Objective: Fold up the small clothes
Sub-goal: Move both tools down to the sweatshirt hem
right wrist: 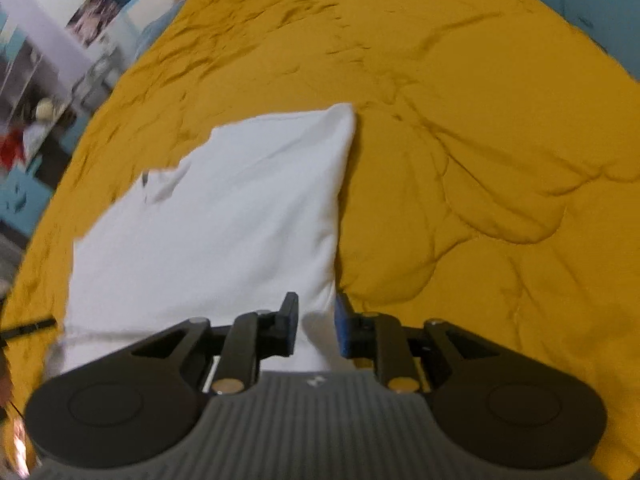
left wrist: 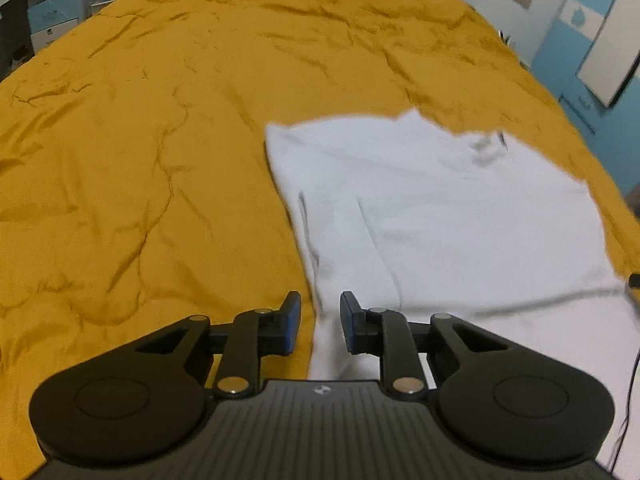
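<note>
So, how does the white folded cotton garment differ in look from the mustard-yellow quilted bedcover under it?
The white folded cotton garment is small, pale and mostly smooth, with straight edges; the mustard-yellow quilted bedcover is wide, dark yellow and full of wrinkles and puffed seams. The garment lies on top; the bedcover reaches far past it on every side. Both are soft cloth lying flat.

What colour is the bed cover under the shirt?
Mustard yellow cover, plain and quilted; clearest in the left wrist view.
</note>
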A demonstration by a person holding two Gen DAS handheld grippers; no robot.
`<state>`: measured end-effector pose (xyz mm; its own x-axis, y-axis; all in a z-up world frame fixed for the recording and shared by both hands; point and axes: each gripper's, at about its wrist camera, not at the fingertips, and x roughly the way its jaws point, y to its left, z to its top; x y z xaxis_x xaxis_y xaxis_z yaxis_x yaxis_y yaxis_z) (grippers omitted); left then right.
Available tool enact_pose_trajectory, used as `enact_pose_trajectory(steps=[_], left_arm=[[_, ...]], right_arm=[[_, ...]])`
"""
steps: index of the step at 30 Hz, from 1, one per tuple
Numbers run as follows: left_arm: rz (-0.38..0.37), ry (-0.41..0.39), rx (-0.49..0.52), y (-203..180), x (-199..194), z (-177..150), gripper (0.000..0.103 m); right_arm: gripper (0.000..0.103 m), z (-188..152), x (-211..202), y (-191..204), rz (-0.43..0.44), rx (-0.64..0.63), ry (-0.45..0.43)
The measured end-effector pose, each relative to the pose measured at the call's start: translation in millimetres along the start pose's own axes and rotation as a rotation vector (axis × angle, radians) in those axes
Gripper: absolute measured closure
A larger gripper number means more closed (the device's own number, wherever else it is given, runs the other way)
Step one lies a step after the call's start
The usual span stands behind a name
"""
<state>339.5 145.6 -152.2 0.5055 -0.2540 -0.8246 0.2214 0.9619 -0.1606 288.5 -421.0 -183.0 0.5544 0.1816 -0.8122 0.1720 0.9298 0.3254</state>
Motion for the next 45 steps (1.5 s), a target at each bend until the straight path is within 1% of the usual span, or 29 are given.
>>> enact_pose_trajectory(steps=[2,4,5,7,8,9,11,13,15,17,19,21,23,25,27,29,31,32,33,34,36,37,39,41,43,45], left_arm=[[0.045,0.057,0.009,-0.6,9.7,-8.2,0.077],[0.073,0.067,0.008,3.4,13.5,-15.8,0.077],[0.070,0.066,-0.012,8.4,11.2,-17.4,0.077],[0.071,0.060,-0.032,14.3,-1.2,-17.6,0.077],[0.078,0.055,-0.023,14.4,-9.7,-17.2,0.077],[0.084,0.043,-0.007,14.3,-20.9,-17.3,0.077],[0.073,-0.003,0.035,9.1,-49.6,-17.8,0.077],[0.057,-0.056,0.101,-1.7,-83.2,-20.9,0.075],[0.049,-0.102,0.201,-17.9,-115.1,-28.4,0.070],[0.041,-0.137,0.305,-35.6,-142.5,-38.5,0.067],[0.027,-0.162,0.412,-54.9,-168.7,-53.7,0.065],[0.006,-0.166,0.505,-71.9,-183.6,-69.7,0.065],[-0.014,-0.153,0.601,-88.8,-193.3,-87.7,0.065],[-0.023,-0.123,0.703,-104.1,-199.3,-110.9,0.064],[-0.026,-0.101,0.775,-117.8,-200.6,-135.2,0.059],[-0.037,-0.081,0.824,-124.2,-197.8,-157.8,0.046],[-0.048,-0.034,0.873,-129.2,-193.2,-182.9,0.045],[-0.051,-0.010,0.892,-130.8,-190.2,-193.6,0.044],[-0.043,0.017,0.914,-132.3,-186.5,-206.7,0.044],[-0.024,0.036,0.939,-134.9,-180.2,-218.4,0.043],[0.018,0.058,0.987,-139.8,-174.2,-242.1,0.041],[0.051,0.062,1.019,-142.0,-167.0,-253.4,0.041],[0.117,0.035,1.081,-145.7,-157.8,-273.7,0.041],[0.161,0.005,1.131,-147.7,-153.5,-290.4,0.041],[0.193,-0.018,1.182,-145.3,-148.2,-302.9,0.041],[0.219,-0.039,1.168,-142.8,-145.5,-306.2,0.040]], right_arm=[[0.086,-9.7,6.1,-4.7,-0.047,-0.004,0.041],[0.088,-24.4,9.6,-15.0,-0.059,0.034,0.058],[0.088,-28.7,5.7,-20.7,-0.054,0.063,0.050],[0.087,-33.4,-9.3,-22.8,-0.062,0.076,0.023],[0.084,-35.3,-21.5,-20.1,-0.067,0.058,0.011],[0.084,-36.7,-32.3,-17.1,-0.068,0.037,0.001],[0.084,-40.6,-61.9,-8.8,-0.049,-0.014,-0.028],[0.083,-45.2,-98.5,3.8,-0.033,-0.084,-0.067],[0.081,-50.5,-133.2,16.9,-0.027,-0.175,-0.097],[0.081,-63.1,-163.4,33.8,-0.035,-0.272,-0.119],[0.080,-83.0,-190.5,48.2,-0.037,-0.368,-0.142],[0.073,-109.4,-214.2,58.9,-0.041,-0.454,-0.158],[0.064,-139.5,-228.9,72.0,-0.039,-0.560,-0.180],[0.063,-173.5,-240.5,82.6,-0.045,-0.661,-0.184],[0.063,-204.1,-240.7,88.8,-0.053,-0.735,-0.147],[0.062,-230.6,-240.6,93.7,-0.064,-0.797,-0.111],[0.058,-254.5,-237.2,94.4,-0.080,-0.848,-0.067],[0.052,-266.2,-235.4,94.7,-0.092,-0.876,-0.040],[0.049,-275.2,-227.9,95.2,-0.103,-0.902,-0.024],[0.045,-284.7,-224.7,95.3,-0.112,-0.927,-0.013],[0.045,-301.9,-217.4,93.9,-0.134,-0.985,0.004],[0.043,-310.0,-214.3,93.3,-0.149,-1.012,0.002],[0.043,-324.8,-208.4,91.3,-0.189,-1.079,-0.019],[0.043,-338.8,-203.4,88.7,-0.233,-1.142,-0.035],[0.043,-348.7,-202.1,85.8,-0.229,-1.174,-0.039],[0.044,-353.3,-201.7,85.0,-0.254,-1.212,-0.053]])
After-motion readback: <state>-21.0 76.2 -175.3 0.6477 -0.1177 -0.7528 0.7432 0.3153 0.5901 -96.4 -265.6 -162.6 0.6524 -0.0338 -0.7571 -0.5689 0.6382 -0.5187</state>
